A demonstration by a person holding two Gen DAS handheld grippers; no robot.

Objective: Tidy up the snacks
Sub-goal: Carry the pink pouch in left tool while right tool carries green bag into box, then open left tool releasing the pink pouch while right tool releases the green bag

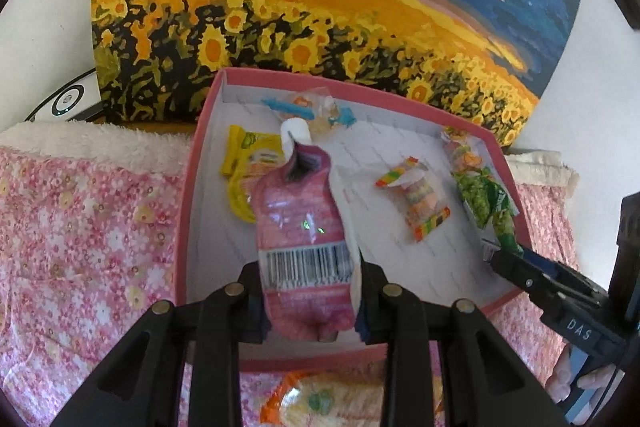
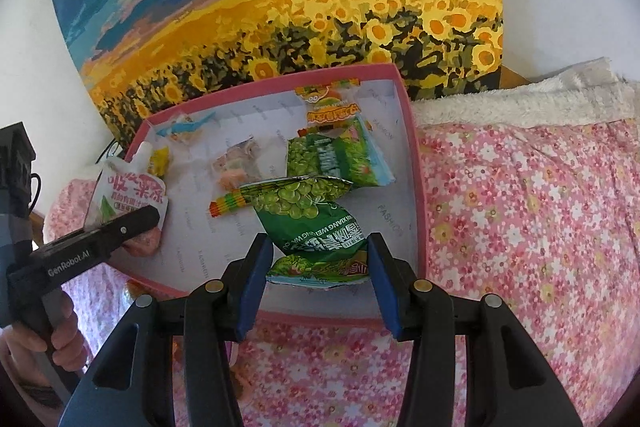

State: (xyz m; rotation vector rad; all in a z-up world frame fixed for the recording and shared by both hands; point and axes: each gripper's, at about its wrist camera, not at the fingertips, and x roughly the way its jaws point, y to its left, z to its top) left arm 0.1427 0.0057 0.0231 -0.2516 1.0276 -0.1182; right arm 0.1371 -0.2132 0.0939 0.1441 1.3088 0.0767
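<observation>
My left gripper [image 1: 310, 291] is shut on a pink jelly pouch [image 1: 300, 211] with a white cap and a barcode, which hangs over the left half of a pink box [image 1: 186, 219] with a white floor. My right gripper [image 2: 318, 267] is shut on a green pea packet [image 2: 316, 223] above the box's right half [image 2: 416, 167]. Lying in the box are a yellow packet [image 1: 240, 167], a clear wrapper with blue ends [image 1: 308, 111], a rainbow candy packet [image 1: 416, 199], a second green packet [image 2: 336, 159] and an orange packet [image 2: 332, 107]. In the right wrist view the left gripper [image 2: 120, 227] shows with its pouch [image 2: 128, 195].
The box rests on a pink floral cloth [image 2: 520, 227] with a white fluffy towel [image 2: 520, 99] behind it. A sunflower painting [image 1: 320, 7] leans on the wall just past the box. An orange-and-yellow packet [image 1: 320, 403] lies on the cloth in front of the box. A hand [image 2: 40, 339] holds the left gripper's handle.
</observation>
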